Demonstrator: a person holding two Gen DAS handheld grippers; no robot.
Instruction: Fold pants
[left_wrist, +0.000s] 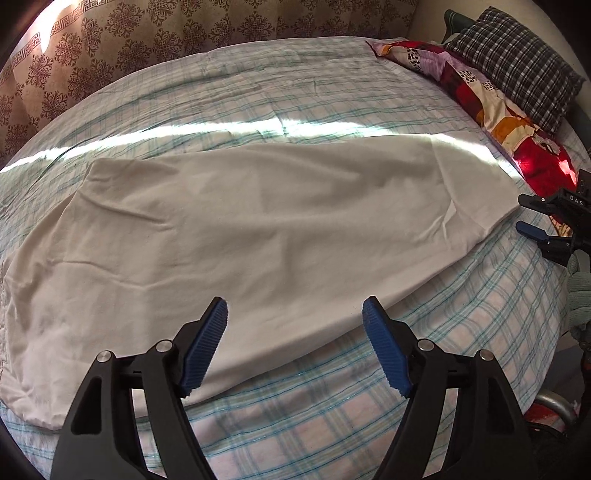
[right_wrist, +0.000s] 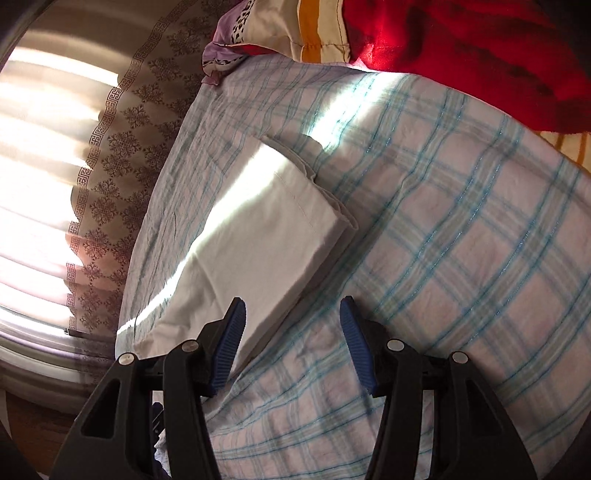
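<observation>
White pants (left_wrist: 258, 221) lie flat across the checked bed sheet (left_wrist: 314, 413), folded lengthwise into one long band. My left gripper (left_wrist: 295, 301) hovers over their near edge, jaws open with nothing pressed between the blue pads. At the right end of the pants my right gripper (left_wrist: 526, 216) comes in from the side, held by a gloved hand (left_wrist: 578, 288). In the right wrist view the hemmed leg end of the pants (right_wrist: 258, 229) lies ahead and to the left. The right gripper (right_wrist: 291, 301) stands open there, over the sheet (right_wrist: 443, 258) beside the pants' edge.
A red patchwork pillow (left_wrist: 498, 110) and a dark checked pillow (left_wrist: 517, 62) lie along the far right of the bed. A brown patterned curtain (left_wrist: 110, 44) hangs behind the bed, with a bright window (right_wrist: 44, 184) next to it. A metal frame (left_wrist: 550, 406) shows below the bed's right edge.
</observation>
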